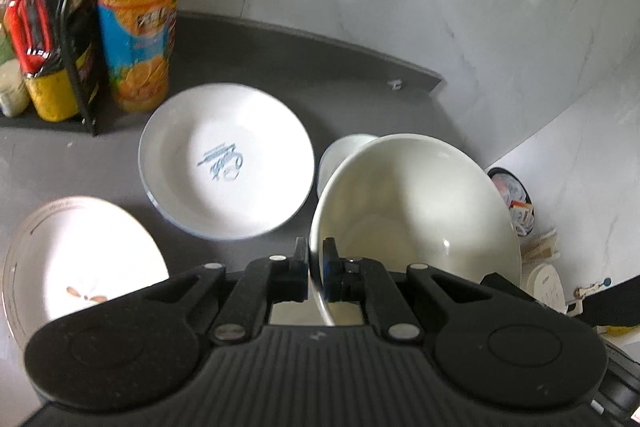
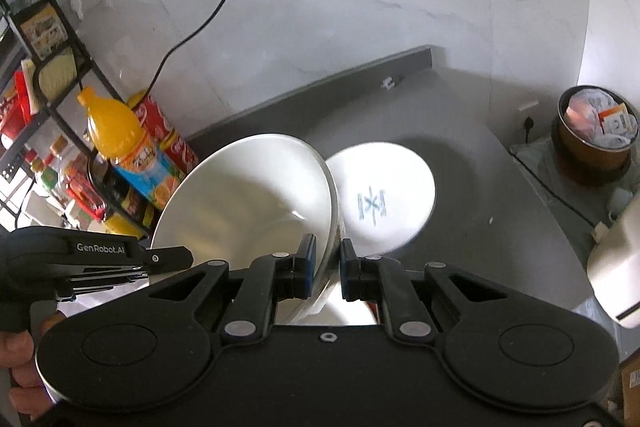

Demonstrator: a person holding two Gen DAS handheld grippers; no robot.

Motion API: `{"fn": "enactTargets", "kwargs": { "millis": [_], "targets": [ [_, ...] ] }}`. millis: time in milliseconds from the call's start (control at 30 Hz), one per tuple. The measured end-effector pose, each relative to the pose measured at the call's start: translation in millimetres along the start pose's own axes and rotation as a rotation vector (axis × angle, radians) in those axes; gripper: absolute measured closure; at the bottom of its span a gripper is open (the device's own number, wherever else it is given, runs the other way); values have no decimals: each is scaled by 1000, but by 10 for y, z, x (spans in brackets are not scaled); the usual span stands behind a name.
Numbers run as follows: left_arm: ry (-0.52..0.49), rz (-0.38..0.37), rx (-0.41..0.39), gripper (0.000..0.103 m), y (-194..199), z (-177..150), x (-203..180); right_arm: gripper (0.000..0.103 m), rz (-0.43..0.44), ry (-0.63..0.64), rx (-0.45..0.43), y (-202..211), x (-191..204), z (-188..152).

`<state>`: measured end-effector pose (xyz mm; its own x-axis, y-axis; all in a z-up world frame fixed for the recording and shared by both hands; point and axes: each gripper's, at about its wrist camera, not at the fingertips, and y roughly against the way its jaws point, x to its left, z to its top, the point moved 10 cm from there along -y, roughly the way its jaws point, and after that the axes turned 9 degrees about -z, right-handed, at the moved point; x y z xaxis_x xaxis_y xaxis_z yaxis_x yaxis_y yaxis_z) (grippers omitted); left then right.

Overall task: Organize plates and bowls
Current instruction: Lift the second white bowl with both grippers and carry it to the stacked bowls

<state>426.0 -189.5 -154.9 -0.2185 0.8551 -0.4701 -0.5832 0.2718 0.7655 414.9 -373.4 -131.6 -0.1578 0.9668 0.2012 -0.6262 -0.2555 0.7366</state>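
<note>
A large cream bowl (image 1: 416, 211) hangs tilted above the dark counter (image 1: 280, 59). My left gripper (image 1: 316, 259) is shut on its left rim. In the right wrist view the same bowl (image 2: 248, 195) has its right rim between the fingers of my right gripper (image 2: 328, 263), which is shut on it, and the left gripper (image 2: 160, 259) shows at the bowl's left edge. A smaller white bowl with a blue mark (image 2: 380, 199) sits on the counter just behind, partly hidden (image 1: 348, 151). A white plate with blue script (image 1: 226, 161) lies to the left, and a plate with brown motifs (image 1: 80, 259) is nearest.
An orange juice bottle (image 1: 136, 7) and a black wire rack of bottles (image 1: 72, 39) stand at the counter's left. A black cable (image 2: 208, 15) hangs down the marble wall. Off the right counter edge are a bin of wrappers (image 2: 596, 131) and a white appliance (image 2: 616, 259).
</note>
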Motion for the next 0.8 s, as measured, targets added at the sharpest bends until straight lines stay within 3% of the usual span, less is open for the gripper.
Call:
{"fn": "enactTargets", "kwargs": {
  "millis": [800],
  "targets": [
    [22,70,125,99,-224,-657,349,90,-27,37,94,-155,-19,-635]
  ]
}}
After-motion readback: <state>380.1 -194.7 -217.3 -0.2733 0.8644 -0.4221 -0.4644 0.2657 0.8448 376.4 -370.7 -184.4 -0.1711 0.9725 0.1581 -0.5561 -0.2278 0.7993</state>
